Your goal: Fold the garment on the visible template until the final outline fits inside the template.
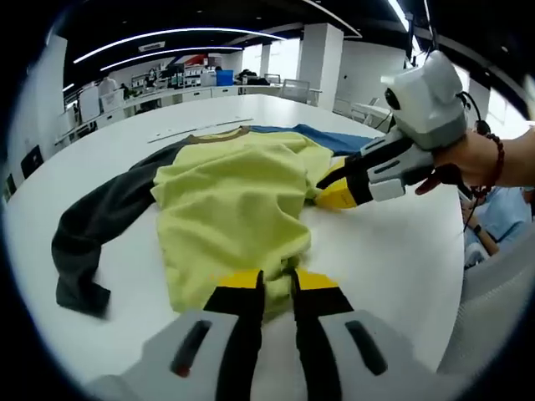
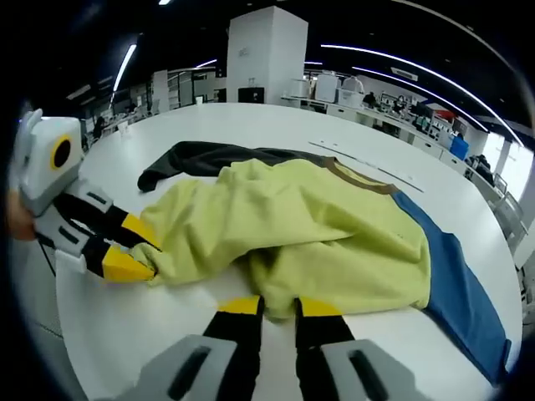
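A yellow-green shirt (image 1: 230, 209) with a dark grey sleeve (image 1: 92, 225) and a blue sleeve (image 1: 334, 138) lies rumpled on the white table (image 1: 393, 251). My left gripper (image 1: 277, 288) is shut on the shirt's near hem. It also shows in the right gripper view, where the left gripper (image 2: 129, 251) pinches that hem at the left. My right gripper (image 2: 278, 307) is shut on the shirt's (image 2: 318, 225) side edge. A hand holds the right gripper (image 1: 334, 185) as it reaches in from the right. The blue sleeve (image 2: 460, 292) trails off right, the grey sleeve (image 2: 209, 159) far left.
A thin pale strip (image 1: 201, 129) lies on the table beyond the shirt. Desks, chairs and a white pillar (image 2: 263, 54) stand further back. The person's wrist with a bead bracelet (image 1: 493, 163) is at the right, above the table's rounded edge.
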Tool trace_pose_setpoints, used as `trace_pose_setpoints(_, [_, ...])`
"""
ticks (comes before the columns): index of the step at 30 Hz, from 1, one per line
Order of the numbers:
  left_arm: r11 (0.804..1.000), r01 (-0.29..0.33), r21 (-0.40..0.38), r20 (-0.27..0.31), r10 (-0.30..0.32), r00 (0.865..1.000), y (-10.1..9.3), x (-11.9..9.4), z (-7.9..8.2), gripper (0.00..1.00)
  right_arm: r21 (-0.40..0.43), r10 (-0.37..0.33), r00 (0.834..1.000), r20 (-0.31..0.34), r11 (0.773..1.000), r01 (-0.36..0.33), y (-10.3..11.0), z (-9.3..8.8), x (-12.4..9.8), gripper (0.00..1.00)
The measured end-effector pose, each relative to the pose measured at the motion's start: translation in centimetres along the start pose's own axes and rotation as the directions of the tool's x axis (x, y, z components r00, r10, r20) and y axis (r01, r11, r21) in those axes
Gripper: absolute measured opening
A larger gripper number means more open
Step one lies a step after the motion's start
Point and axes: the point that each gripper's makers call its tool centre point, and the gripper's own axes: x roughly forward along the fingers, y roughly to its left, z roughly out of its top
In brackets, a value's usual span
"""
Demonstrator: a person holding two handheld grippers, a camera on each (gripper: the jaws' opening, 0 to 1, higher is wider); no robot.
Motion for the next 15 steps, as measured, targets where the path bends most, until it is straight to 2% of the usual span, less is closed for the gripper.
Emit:
trace_pose_setpoints(3, [0.999,0.007,-0.038,0.012,-0.007,1.0,0.2,-0.3,0.3,0.04,-0.01,0.001,1.0,0.0,1.0,-0.001,-0.2,0.0,-0.2,0.0])
trace_pose_setpoints(8, [0.998,0.026,-0.066,0.052,-0.022,0.998,0.5,-1.6,1.9,0.02,-0.031,0.029,0.999,0.024,0.999,-0.028,-0.6,0.7,-1.8,0.0])
trace_pose_setpoints(12, [0.997,0.041,-0.06,0.103,-0.035,0.994,1.2,-3.0,4.1,0.02,-0.048,0.024,0.999,0.04,0.999,-0.022,-1.4,1.6,-3.3,0.0])
trace_pose_setpoints(15, [0.999,0.036,-0.032,0.149,-0.031,0.988,2.1,-4.0,6.4,0.02,-0.052,0.009,0.998,0.067,0.999,-0.005,-2.7,2.8,-4.4,0.0])
